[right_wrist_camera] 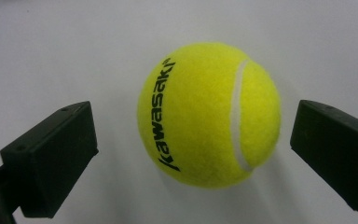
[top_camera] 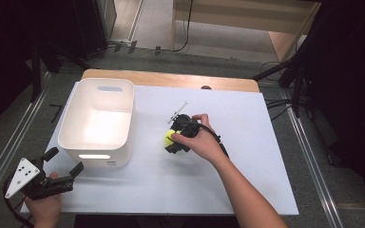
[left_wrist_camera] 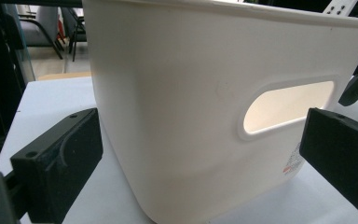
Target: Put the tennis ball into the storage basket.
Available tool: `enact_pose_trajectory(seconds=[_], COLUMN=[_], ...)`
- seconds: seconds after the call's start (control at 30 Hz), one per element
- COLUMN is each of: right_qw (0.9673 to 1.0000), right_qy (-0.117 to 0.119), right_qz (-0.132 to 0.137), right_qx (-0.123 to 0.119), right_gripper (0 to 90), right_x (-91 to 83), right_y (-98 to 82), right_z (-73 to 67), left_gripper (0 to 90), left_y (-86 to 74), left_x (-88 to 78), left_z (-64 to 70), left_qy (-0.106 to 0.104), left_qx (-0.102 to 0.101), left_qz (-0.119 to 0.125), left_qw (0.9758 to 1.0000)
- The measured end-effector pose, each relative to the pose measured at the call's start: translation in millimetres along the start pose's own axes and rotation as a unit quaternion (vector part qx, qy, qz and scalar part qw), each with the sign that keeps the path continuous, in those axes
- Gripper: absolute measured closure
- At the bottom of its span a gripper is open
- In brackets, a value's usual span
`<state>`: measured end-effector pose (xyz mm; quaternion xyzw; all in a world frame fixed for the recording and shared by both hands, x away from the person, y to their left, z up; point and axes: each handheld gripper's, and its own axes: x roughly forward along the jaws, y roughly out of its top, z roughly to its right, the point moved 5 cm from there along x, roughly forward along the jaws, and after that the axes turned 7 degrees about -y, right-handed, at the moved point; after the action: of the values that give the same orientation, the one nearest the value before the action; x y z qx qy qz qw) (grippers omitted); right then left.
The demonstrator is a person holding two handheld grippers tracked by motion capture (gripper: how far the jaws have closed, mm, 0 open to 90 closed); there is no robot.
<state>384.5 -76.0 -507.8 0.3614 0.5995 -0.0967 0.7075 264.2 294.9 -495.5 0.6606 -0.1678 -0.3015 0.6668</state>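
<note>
The left gripper [top_camera: 62, 166] lies nearest the high camera, at the near left corner of the white table [top_camera: 247, 190], held in a hand [top_camera: 45, 209] with its grey three-cornered plate uppermost. Its jaws stand wide apart and grip nothing; they point toward the near wall of the white bin [top_camera: 96, 124]. In the left gripper view the bin's wall [left_wrist_camera: 182, 116] rises just ahead of the jaws, one jaw to each side of it, neither touching as far as can be seen.

The bin is a rounded rectangular tub of smooth white plastic, standing upright on the left part of the table. It has an oblong handle slot [left_wrist_camera: 286, 107] in the near wall and another in the far wall. From above, its floor looks bare and brightly lit, with nothing lying in it. A small printed label sits low on the near wall, too small to read.

The tennis ball [top_camera: 169, 137] rests on the table near its middle, just right of the bin and apart from it. It is bright yellow-green felt with a curved white seam and the black word "Kawasaki" printed along one side [right_wrist_camera: 209, 114]. The right gripper [top_camera: 175, 140], held in the right hand [top_camera: 200, 140], comes down over it. Its jaws are spread, one on each side of the ball, with a visible gap between each jaw and the felt, so the ball is straddled but not gripped.
</note>
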Motion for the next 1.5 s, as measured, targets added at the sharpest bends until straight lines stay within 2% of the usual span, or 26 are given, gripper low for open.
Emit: enact_pose_trajectory(seconds=[0.67, 0.7, 0.77, 0.93, 1.5], right_qw=[1.0, 1.0, 0.9999, 0.9999, 0.9997], right_qy=[-0.005, -0.004, -0.012, -0.013, -0.019], right_qz=[-0.006, -0.007, -0.001, 0.002, -0.016], right_qx=[0.001, 0.003, 0.002, 0.007, 0.003], right_gripper=[0.0, 0.5, 12.0, 12.0, 14.1], right_x=[10.0, 10.1, 9.7, 10.0, 18.2], right_y=[3.2, 3.3, 3.8, 5.1, 4.9], right_z=[0.4, -0.2, 0.6, 1.1, -0.6], left_gripper=[0.0, 0.0, 0.0, 0.0, 0.0], left_y=[0.0, 0.0, 0.0, 0.0, 0.1], left_x=[-0.1, -0.1, -0.1, 0.0, -0.3], left_z=[-0.1, -0.1, 0.0, 0.0, 0.0], left_qy=[-0.002, -0.002, -0.001, -0.001, -0.003], left_qx=[0.0, 0.0, 0.0, 0.0, 0.0], left_qz=[0.0, 0.0, 0.0, 0.0, 0.0], left_qw=[1.0, 1.0, 1.0, 1.0, 1.0])
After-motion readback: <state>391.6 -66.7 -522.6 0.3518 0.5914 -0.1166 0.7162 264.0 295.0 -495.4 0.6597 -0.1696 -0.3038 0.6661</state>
